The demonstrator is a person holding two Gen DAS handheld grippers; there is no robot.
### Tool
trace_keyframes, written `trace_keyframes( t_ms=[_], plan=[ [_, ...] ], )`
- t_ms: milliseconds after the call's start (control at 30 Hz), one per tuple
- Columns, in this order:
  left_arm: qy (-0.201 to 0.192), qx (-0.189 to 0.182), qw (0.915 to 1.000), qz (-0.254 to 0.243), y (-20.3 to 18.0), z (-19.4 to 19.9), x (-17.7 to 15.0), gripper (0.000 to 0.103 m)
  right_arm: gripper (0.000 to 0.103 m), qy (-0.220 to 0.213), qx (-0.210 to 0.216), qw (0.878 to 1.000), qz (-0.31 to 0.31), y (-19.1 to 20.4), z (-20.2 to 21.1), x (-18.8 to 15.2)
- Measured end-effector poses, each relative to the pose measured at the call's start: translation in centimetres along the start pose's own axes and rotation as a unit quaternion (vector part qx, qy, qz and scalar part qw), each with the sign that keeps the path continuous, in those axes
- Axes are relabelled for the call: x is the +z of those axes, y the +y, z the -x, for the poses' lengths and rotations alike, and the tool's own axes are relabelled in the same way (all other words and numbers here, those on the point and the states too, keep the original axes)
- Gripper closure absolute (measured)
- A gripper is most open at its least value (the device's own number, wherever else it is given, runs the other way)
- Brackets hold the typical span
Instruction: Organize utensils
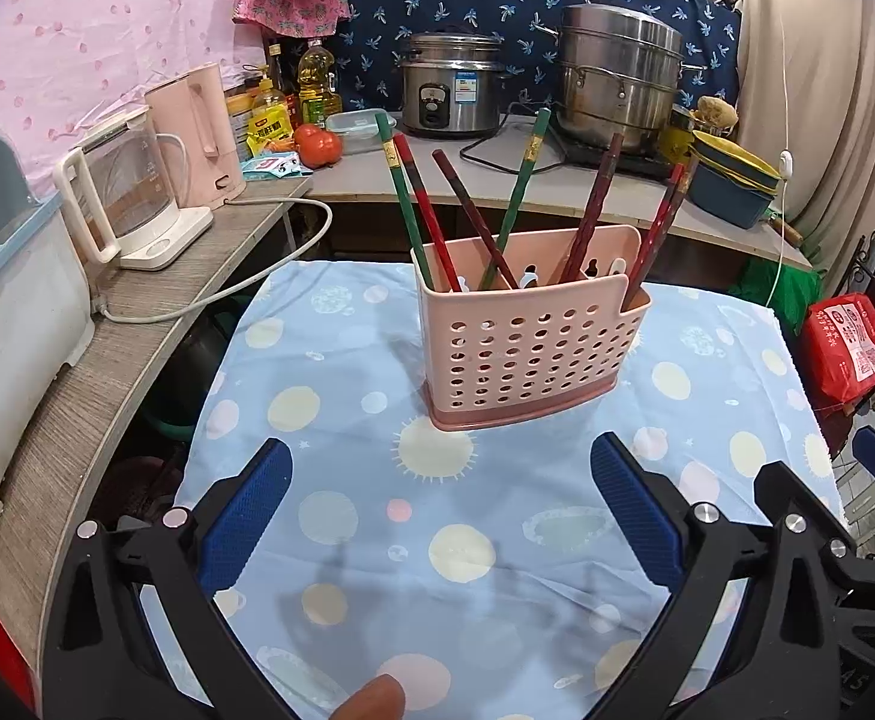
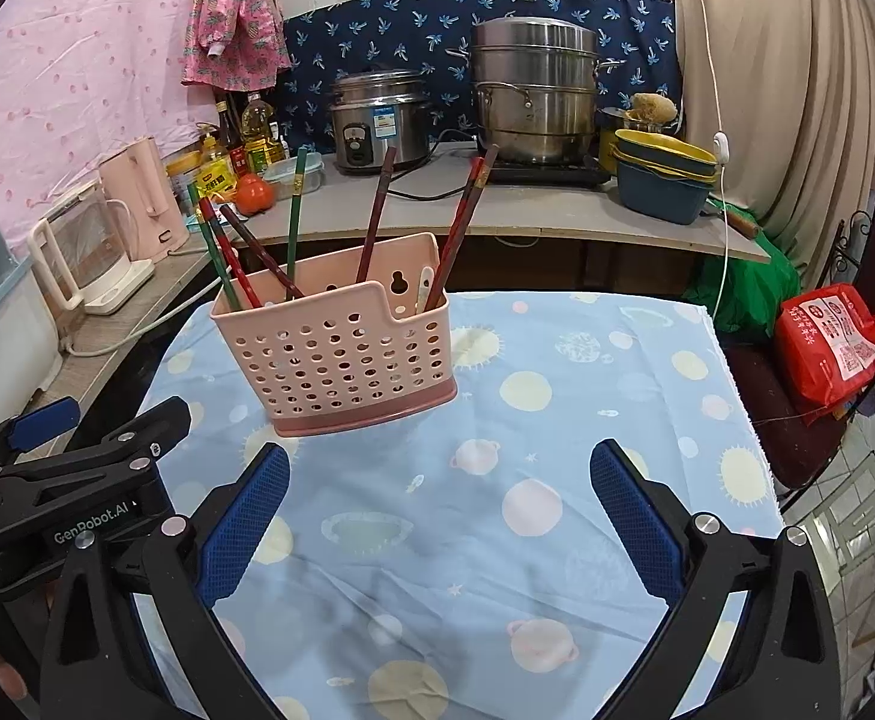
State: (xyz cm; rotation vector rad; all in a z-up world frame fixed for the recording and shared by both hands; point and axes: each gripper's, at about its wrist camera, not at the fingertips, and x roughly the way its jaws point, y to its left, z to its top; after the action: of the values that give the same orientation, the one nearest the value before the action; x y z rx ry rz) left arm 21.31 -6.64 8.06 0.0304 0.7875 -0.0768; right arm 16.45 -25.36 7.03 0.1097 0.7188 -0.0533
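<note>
Knocking the pink holder over looks like the main risk from here: it seems light, it stands on a loose, wrinkled cloth, and the chopsticks lean outward at all angles, so a gripper reaching in from the front could catch a stick and lever the whole thing sideways. The holder stands upright near the middle of the cloth-covered surface, ahead of both grippers and touched by neither. It holds red, green and dark brown chopsticks spread across its compartments; something white also stands in it, too hidden to name. The left gripper and the right gripper each have their blue-padded fingers spread wide, holding nothing.
</note>
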Motion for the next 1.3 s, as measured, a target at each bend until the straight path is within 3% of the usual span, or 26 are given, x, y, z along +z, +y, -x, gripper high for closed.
trace_keyframes(
  t_ms=[1300],
  plan=[
    [-0.003, 0.033, 0.9995, -0.002, 0.8, 0.3, -0.2, 0.008, 0.006, -0.003, -0.017, 1.0, -0.006, -1.0, 0.1, -0.2]
  ],
)
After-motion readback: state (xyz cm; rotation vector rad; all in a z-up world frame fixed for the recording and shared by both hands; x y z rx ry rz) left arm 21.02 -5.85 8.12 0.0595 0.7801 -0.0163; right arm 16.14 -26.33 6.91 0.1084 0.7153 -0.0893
